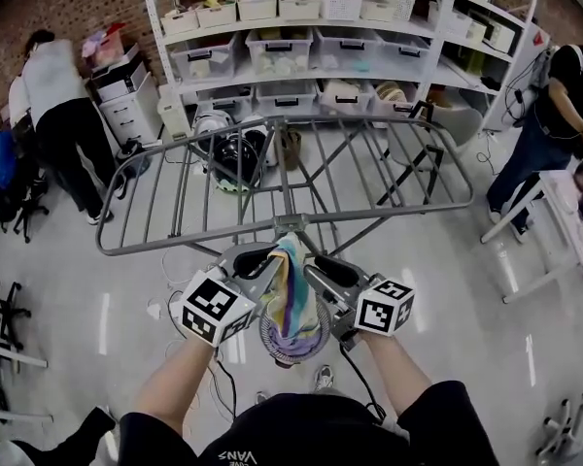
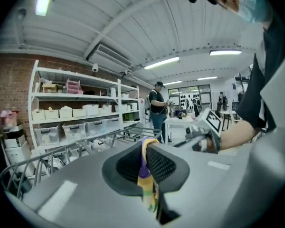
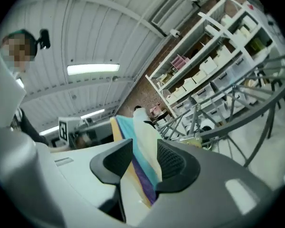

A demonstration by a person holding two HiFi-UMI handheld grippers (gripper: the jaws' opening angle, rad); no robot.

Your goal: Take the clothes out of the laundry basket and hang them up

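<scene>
A striped cloth (image 1: 291, 284) hangs in the lower centre of the head view, between the left gripper (image 1: 268, 255) and the right gripper (image 1: 313, 274). It is directly above the round laundry basket (image 1: 266, 336) on the floor. The cloth's top comes close to the near rail of the grey drying rack (image 1: 284, 173), but contact there cannot be made out. The left gripper view shows what the head view hides: that gripper's two dark pads are pressed together on a thin fold of the cloth, whose yellow and purple bands trail down below them. It also catches the other gripper's marker cube (image 2: 213, 121) at the right of the frame. The right gripper view shows its jaws standing apart, with the cloth's cream, teal and purple bands running through the gap. The cloth leans on the pad nearer the right of that frame and is not squeezed. In the head view, a white shelving unit (image 1: 301, 47) loaded with bins fills the top of the frame beyond the rack. A person (image 1: 58, 95) bends at the upper left, and another person (image 1: 554, 115) leans over a white table (image 1: 564, 223) at the right edge. The rack's bars lie across the frame between the grippers and the shelves.
</scene>
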